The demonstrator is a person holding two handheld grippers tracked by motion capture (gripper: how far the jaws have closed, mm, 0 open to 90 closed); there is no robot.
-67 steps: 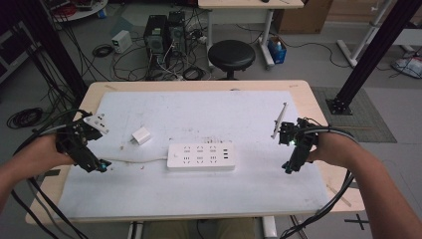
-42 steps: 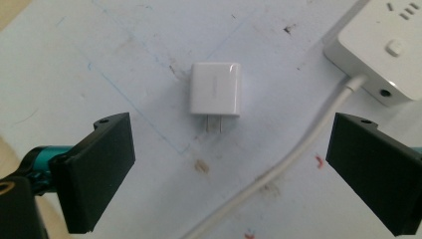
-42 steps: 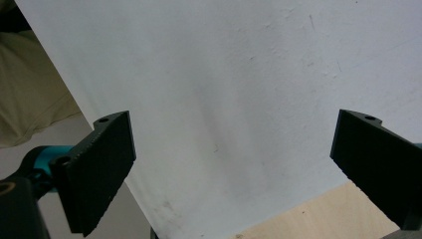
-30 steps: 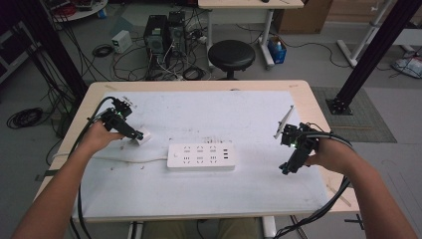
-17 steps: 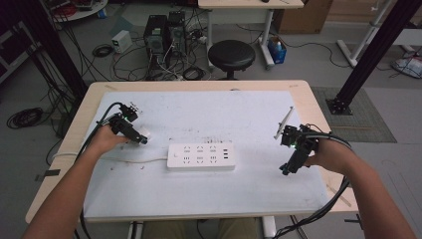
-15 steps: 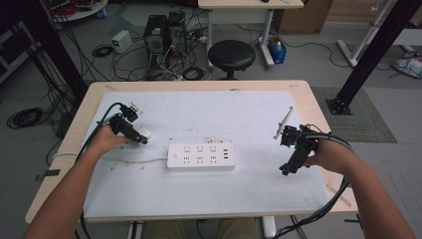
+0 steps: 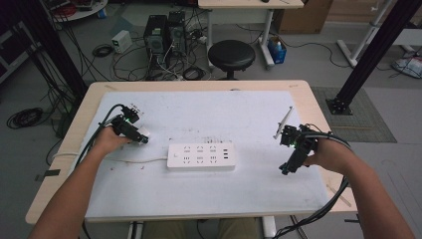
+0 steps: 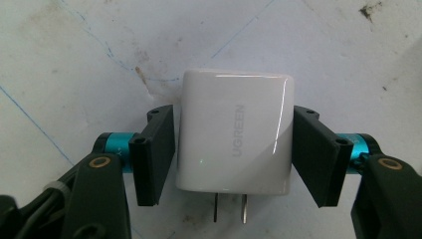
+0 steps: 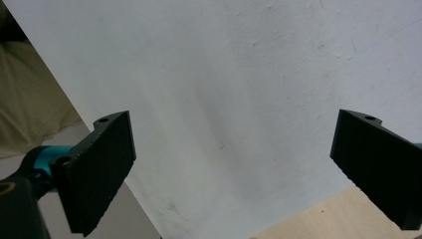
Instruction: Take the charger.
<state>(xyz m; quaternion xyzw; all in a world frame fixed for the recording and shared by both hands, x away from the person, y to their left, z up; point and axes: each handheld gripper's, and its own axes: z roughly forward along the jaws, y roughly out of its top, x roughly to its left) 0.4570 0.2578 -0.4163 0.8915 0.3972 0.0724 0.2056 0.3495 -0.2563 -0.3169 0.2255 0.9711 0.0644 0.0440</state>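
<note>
A: Item one, the white mat (image 7: 209,199) covering the wooden table (image 7: 318,107). Risk attached?

B: Slight. The surface looks smooth, so a loosely gripped charger could skid across it rather than lift.

A: Item two, the white power strip (image 7: 201,157), the landmark for everything else.

B: Lies flat near the mat's centre, its cord running off toward the left edge. Likely hazard: if the charger gets carried to it tilted, the prongs may miss the slots and scrape the faceplate.

A: Item three, left gripper (image 7: 142,138).

B: Up and left of the strip, well apart from it, low on the mat. Its jaws have just been closing, with the white UGREEN wall charger (image 8: 234,132) between them. In the left gripper view the pads (image 8: 155,154) stand at the charger's two flat sides, apparently touching; I read it as gripped. The hand lies low, forearm along the mat's left side, gripper pointing toward the mat's middle.

A: Failure there?

B: The body is glossy, and the hold sits toward the prong end. It could pivot or slip on lifting, I judge. The two prongs point back toward the gripper body, so re-orientation may be needed.

A: Item four, right gripper (image 7: 284,171).

B: Right of the strip, well apart, jaws spread wide, holding nothing. It hangs tilted downward over the mat's right edge, wrist raised.
</note>
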